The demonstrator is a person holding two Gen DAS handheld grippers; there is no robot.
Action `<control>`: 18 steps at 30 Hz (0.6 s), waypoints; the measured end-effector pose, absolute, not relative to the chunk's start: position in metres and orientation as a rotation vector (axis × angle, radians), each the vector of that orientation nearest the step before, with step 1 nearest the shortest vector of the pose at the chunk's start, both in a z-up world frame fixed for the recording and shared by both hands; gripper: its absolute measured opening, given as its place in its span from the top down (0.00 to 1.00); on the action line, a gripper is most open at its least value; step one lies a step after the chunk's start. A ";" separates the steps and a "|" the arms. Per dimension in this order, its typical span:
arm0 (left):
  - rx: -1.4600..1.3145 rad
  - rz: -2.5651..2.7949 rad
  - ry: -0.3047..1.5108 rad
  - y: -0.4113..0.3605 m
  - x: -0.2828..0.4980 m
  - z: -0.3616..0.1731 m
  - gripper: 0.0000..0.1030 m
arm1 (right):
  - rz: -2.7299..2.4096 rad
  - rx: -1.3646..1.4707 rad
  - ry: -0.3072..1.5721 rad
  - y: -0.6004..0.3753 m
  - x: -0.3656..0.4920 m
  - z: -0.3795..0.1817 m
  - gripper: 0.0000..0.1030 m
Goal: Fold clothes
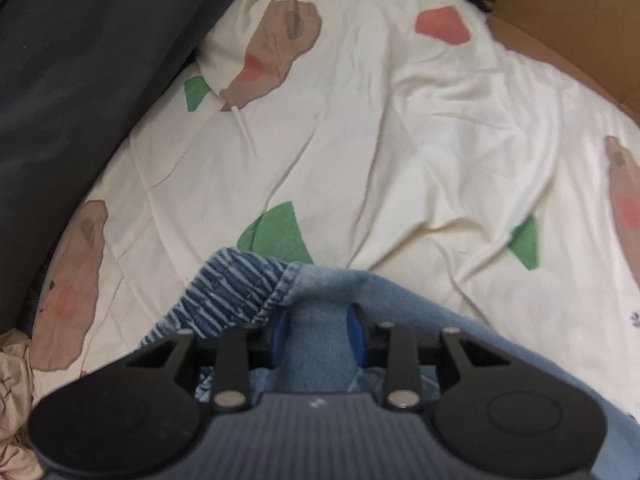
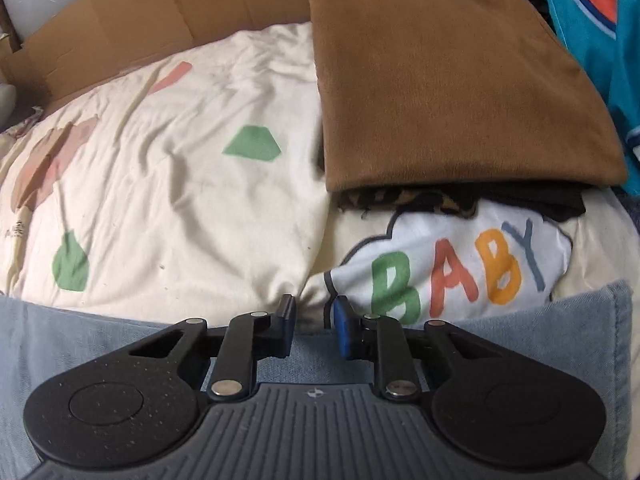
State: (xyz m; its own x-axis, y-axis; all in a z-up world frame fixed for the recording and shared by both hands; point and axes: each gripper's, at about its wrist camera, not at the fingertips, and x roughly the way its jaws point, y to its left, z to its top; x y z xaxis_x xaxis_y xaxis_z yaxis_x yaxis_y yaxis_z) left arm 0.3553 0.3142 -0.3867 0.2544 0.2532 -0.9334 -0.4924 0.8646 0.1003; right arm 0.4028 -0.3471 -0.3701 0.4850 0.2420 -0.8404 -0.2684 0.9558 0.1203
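Note:
A light blue denim garment (image 1: 400, 292) with a striped elastic waistband (image 1: 232, 292) lies on the cream patterned bedsheet (image 1: 360, 140). My left gripper (image 1: 318, 328) is shut on a raised fold of that denim, with the blue pads pressing it from both sides. In the right wrist view the denim (image 2: 80, 340) runs flat under my right gripper (image 2: 314, 318), whose fingertips reach just past the cloth's far edge. Its jaws stand a narrow gap apart with the denim edge between them. Whether the pads press on it is not visible.
A folded brown garment (image 2: 452, 92) tops a stack with dark patterned cloth (image 2: 420, 200) and a white "BABY" shirt (image 2: 440, 264). A teal garment (image 2: 600, 40) lies far right. Cardboard (image 2: 160, 12) borders the bed's far side; dark fabric (image 1: 80, 80) lies left.

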 end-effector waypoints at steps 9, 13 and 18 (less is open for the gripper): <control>-0.273 0.448 1.197 0.298 0.316 -0.352 0.68 | 0.375 -0.032 1.035 -0.354 0.375 -0.355 0.72; -0.338 0.474 1.223 0.299 0.293 -0.352 0.68 | 0.398 -0.051 1.061 -0.353 0.359 -0.356 0.71; -0.340 0.489 1.287 0.306 0.270 -0.374 0.69 | 0.394 -0.067 1.123 -0.353 0.346 -0.371 0.67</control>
State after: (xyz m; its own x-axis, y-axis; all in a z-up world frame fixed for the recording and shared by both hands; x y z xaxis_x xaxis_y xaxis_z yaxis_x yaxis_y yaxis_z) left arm 0.2698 0.3058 -0.3738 0.2011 0.1567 -0.9670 -0.5257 0.8502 0.0285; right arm 0.3457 -0.3531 -0.3714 0.3714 0.2740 -0.8871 -0.3408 0.9290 0.1443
